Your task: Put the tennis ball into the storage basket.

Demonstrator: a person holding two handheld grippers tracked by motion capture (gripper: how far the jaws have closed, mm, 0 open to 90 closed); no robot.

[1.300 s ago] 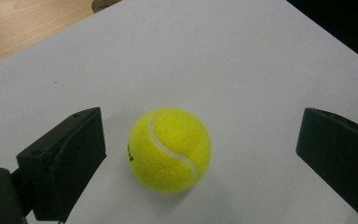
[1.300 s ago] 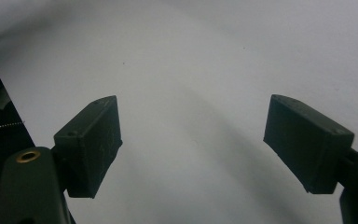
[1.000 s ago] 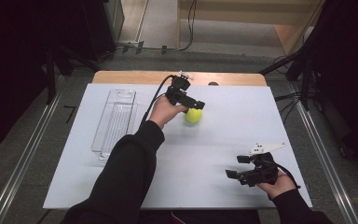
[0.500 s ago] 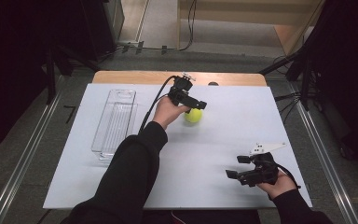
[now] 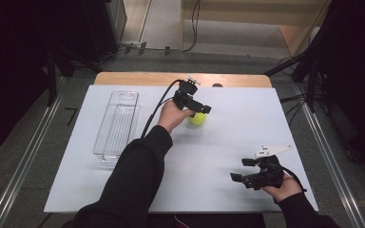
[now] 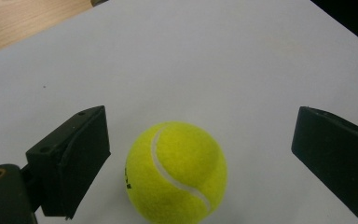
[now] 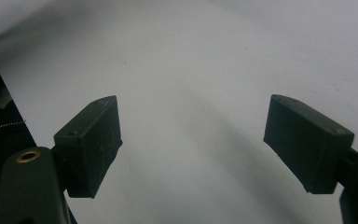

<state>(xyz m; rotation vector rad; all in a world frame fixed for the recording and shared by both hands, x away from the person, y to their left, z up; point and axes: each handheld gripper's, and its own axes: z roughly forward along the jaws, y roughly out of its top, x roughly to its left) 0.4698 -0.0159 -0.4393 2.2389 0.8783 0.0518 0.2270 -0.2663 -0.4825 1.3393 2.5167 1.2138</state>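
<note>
Nothing is picked up yet: the ball (image 6: 176,171) sits on the white mat (image 5: 247,137), right of the empty clear bin (image 5: 117,124), and gripping and lifting it are left. My left tongs (image 6: 200,163) straddle it, jaws apart, neither pad touching, the ball nearer one jaw. My right tongs (image 5: 244,169) wait open near me, well apart from it.

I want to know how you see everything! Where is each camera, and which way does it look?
High view: above the person's side, looking forward and down on the table; both forearms, the left gripper and right gripper show.
Left gripper view: rides the left gripper, looking along its two open jaws at the ball between them.
Right gripper view: rides the right gripper, looking past its open jaws at bare table.
Shared: the high and left gripper views both show the ball.
</note>
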